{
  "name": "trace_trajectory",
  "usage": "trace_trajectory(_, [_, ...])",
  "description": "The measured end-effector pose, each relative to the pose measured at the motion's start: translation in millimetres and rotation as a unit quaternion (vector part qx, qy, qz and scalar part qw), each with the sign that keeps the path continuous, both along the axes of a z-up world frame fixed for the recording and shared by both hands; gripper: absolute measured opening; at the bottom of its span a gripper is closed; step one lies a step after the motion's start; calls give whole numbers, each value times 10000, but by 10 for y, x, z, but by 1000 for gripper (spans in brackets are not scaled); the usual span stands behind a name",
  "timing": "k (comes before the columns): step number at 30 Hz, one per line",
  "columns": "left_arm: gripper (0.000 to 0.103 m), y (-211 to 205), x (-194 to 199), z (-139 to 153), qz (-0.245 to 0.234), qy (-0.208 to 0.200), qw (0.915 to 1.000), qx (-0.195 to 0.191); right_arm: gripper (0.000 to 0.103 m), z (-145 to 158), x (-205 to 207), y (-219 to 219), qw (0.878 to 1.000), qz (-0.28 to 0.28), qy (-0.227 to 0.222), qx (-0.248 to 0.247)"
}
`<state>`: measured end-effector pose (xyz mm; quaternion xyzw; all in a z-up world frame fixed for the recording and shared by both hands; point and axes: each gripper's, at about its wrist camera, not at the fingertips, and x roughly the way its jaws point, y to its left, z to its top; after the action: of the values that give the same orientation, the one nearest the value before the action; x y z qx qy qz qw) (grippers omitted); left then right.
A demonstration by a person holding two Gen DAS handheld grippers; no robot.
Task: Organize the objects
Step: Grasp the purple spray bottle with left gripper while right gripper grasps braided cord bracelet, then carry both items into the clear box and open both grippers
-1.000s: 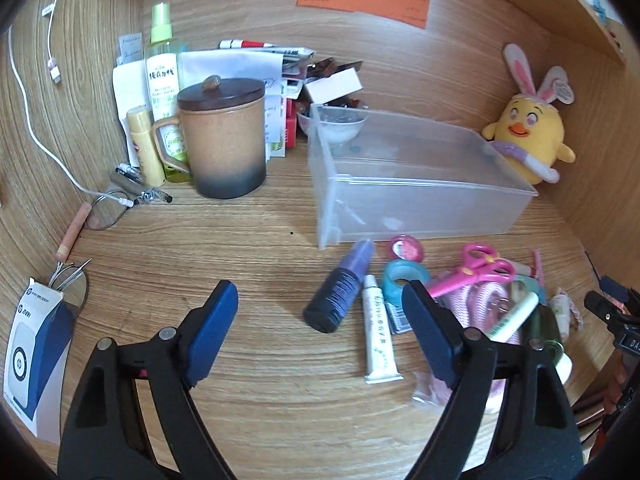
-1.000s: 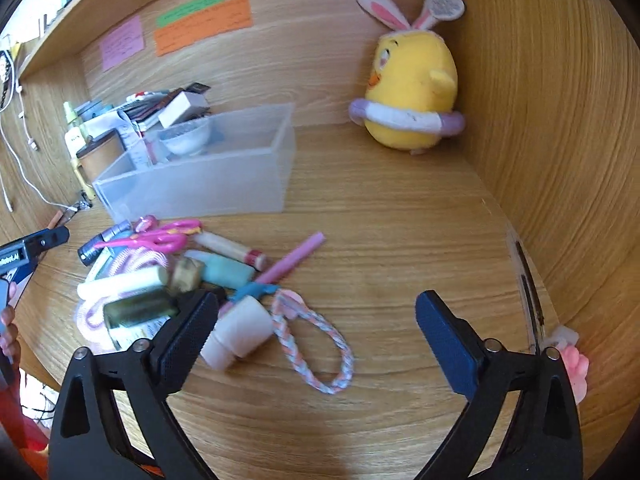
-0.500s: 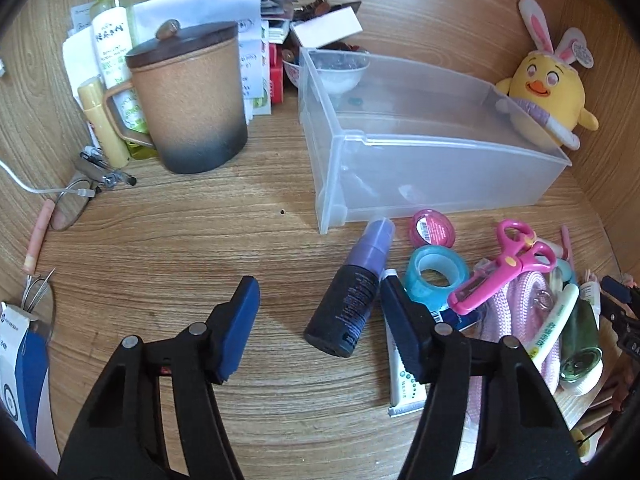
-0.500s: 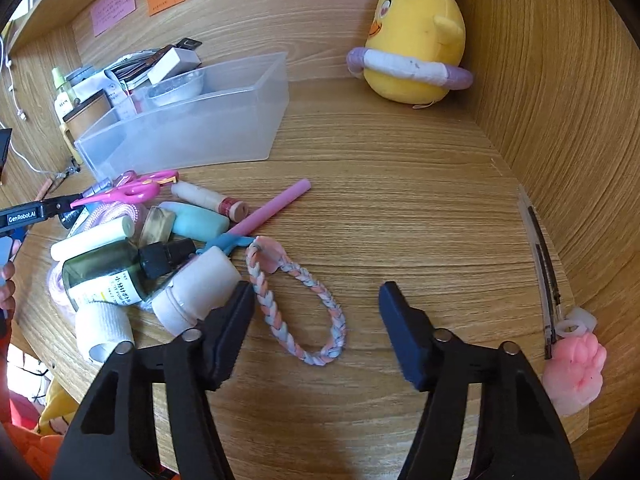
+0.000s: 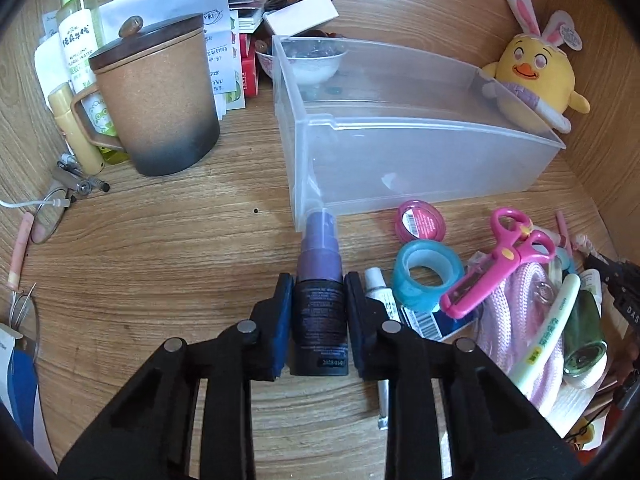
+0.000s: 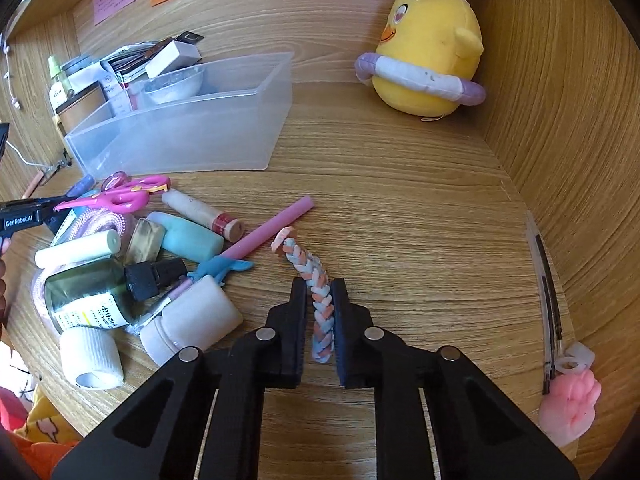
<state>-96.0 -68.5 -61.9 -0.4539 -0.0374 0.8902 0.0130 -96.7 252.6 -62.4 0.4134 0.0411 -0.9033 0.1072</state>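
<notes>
Clear bin [image 5: 420, 152] sits straight ahead of the left gripper [image 5: 319, 312], open top, a white bowl showing at its far end. That gripper's jaws have just squeezed in and now clamp the dark spray bottle [image 5: 320, 304] lying on the desk [image 5: 160, 260], purple cap pointing at the bin's near corner. Right gripper [image 6: 319, 316] also just closed, pinching the braided loop [image 6: 316, 296] flat between its pads; the clutter pile sits off to its left.
</notes>
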Motion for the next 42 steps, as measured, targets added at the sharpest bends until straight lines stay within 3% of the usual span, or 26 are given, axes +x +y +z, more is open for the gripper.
trace_trajectory(7, [25, -73, 228, 90, 266, 245, 9993, 1, 7, 147, 34, -11, 9996, -6, 281, -65])
trace_trajectory(16, [25, -129, 410, 567, 407, 1003, 9941, 10, 7, 567, 7, -123, 9953, 233, 877, -333])
trace_trajectory(25, [25, 4, 159, 900, 223, 1481, 9887, 27, 7, 886, -157, -344, 9877, 479, 1375, -577])
trace_trajectory(33, [25, 10, -268, 913, 174, 1346, 9907, 60, 7, 1129, -470, -642, 9813, 778, 1623, -686])
trace_trajectory(42, [25, 82, -747, 797, -147, 665, 9976, 84, 7, 1019, -1034, -963, 9879, 974, 1128, -440])
